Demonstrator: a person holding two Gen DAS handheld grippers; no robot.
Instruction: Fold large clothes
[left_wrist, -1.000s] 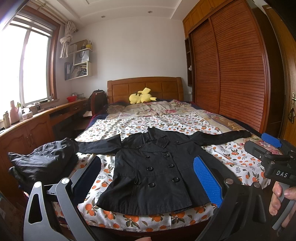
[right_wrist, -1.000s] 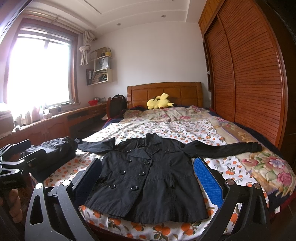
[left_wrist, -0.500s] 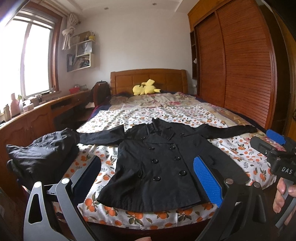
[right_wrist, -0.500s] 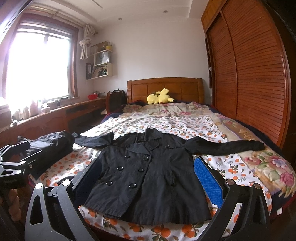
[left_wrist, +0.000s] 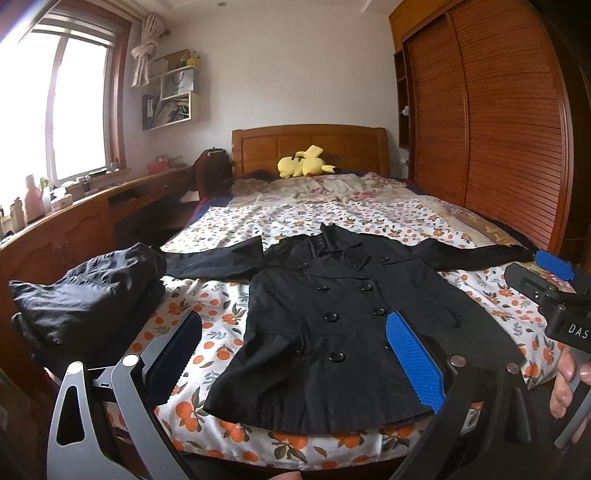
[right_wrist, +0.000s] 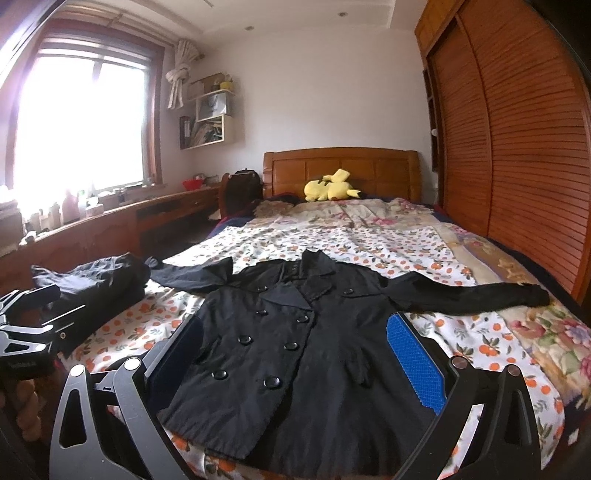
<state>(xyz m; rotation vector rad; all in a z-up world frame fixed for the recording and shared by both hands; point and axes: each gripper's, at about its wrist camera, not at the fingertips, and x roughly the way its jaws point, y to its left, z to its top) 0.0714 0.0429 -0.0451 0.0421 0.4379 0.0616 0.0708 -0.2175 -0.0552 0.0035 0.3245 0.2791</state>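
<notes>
A black double-breasted coat (left_wrist: 332, 306) (right_wrist: 295, 347) lies face up on the bed, buttoned, with both sleeves spread out sideways and its hem at the foot edge. My left gripper (left_wrist: 295, 350) hovers open above the hem, holding nothing. Over the coat's lower half my right gripper (right_wrist: 295, 354) also stands open and empty. Each gripper shows in the other's view: the right one (left_wrist: 554, 280) held by a hand at the far right, the left one (right_wrist: 26, 325) at the far left.
A heap of dark folded clothes (left_wrist: 85, 295) sits on the bed's left corner by the coat's sleeve. The bedspread (left_wrist: 332, 218) has an orange-fruit print. A yellow plush toy (left_wrist: 303, 166) rests at the headboard. A wooden desk (left_wrist: 74, 221) runs along the left, a louvred wardrobe (left_wrist: 498, 129) along the right.
Both grippers have tilted and moved slightly closer to the foot of the bed, so the coat sits larger and lower in view. Nothing was grasped; the coat has not moved.
</notes>
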